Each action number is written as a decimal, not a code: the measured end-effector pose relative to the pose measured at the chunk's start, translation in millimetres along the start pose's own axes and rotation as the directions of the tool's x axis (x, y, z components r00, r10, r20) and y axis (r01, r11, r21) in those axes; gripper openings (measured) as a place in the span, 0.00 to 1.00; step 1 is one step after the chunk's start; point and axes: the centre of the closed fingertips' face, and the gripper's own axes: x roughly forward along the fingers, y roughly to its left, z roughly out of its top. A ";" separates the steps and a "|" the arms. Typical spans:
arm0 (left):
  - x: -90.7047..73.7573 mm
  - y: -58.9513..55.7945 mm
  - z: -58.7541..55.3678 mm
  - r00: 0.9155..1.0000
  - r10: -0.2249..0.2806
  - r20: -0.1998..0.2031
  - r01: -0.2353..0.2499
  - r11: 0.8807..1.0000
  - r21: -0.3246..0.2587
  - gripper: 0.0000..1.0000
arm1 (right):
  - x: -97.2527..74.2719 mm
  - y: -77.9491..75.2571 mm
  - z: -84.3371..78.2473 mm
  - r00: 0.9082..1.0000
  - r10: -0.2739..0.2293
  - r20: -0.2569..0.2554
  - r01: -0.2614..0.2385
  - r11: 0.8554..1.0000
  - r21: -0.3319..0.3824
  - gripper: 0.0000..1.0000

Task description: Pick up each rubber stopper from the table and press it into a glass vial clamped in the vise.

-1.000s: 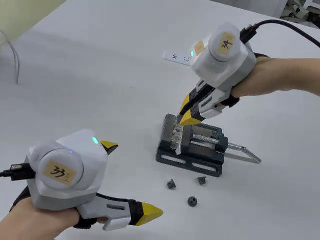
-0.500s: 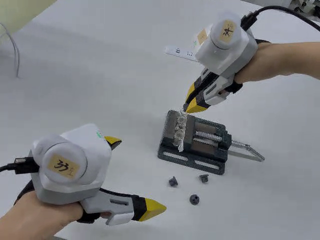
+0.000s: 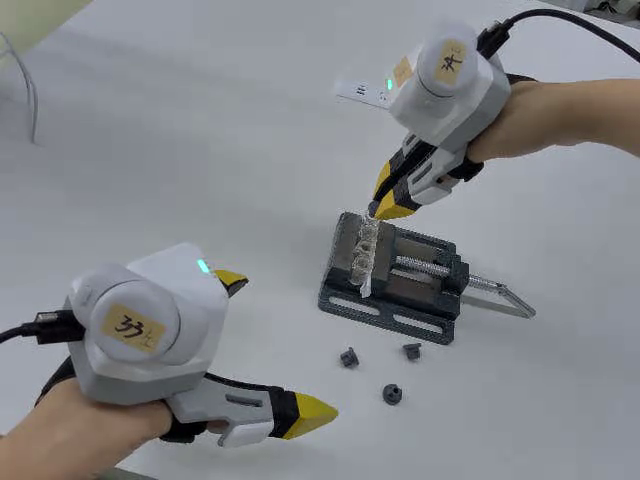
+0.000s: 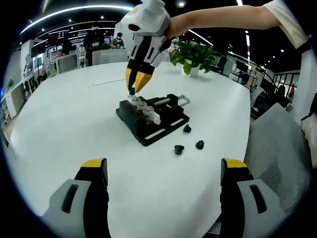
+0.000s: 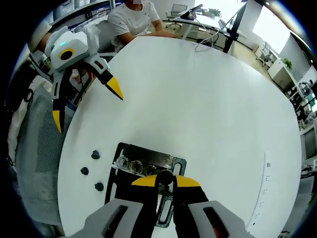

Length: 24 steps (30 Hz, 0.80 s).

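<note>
left gripper (image 3: 283, 345) tag (image 3: 133, 328): handwritten "33" plus unclear mark | right gripper (image 3: 384, 204) sticker (image 3: 450, 62): unreadable scrawl

The vise (image 3: 395, 285) is small and black and sits flat on the white bench (image 3: 200, 150). Its thin metal handle (image 3: 500, 300) sticks out to one side. Between its jaws stands a short row of clear glass vials (image 3: 365, 245), upright, mouths up, packed side by side. Three small dark rubber stoppers lie loose on the bench near the vise base, apart from one another: the first stopper (image 3: 349, 357) and second stopper (image 3: 412, 351) just beside the base, the third stopper (image 3: 392, 394) a little further out. A fourth stopper (image 5: 165, 177) is pinched in the tips of my right claw (image 3: 383, 208), at the far end of the vial row. I cannot tell whether it touches a vial mouth.
</note>
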 end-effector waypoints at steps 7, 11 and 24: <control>-0.3 -1.5 -3.4 1.000 -0.001 -0.005 0.001 1.000 -0.009 0.94 | 1.3 0.7 -0.5 1.000 0.003 0.000 -0.003 1.000 -0.001 0.06; 0.3 -2.9 -4.3 1.000 -0.003 -0.009 0.003 1.000 -0.011 0.94 | 1.7 2.3 0.6 1.000 0.006 -0.005 -0.006 1.000 0.004 0.06; -0.5 -3.6 -5.2 1.000 -0.003 -0.008 0.003 1.000 -0.015 0.94 | 2.0 0.4 -0.3 0.999 0.039 0.022 -0.036 0.992 -0.118 0.05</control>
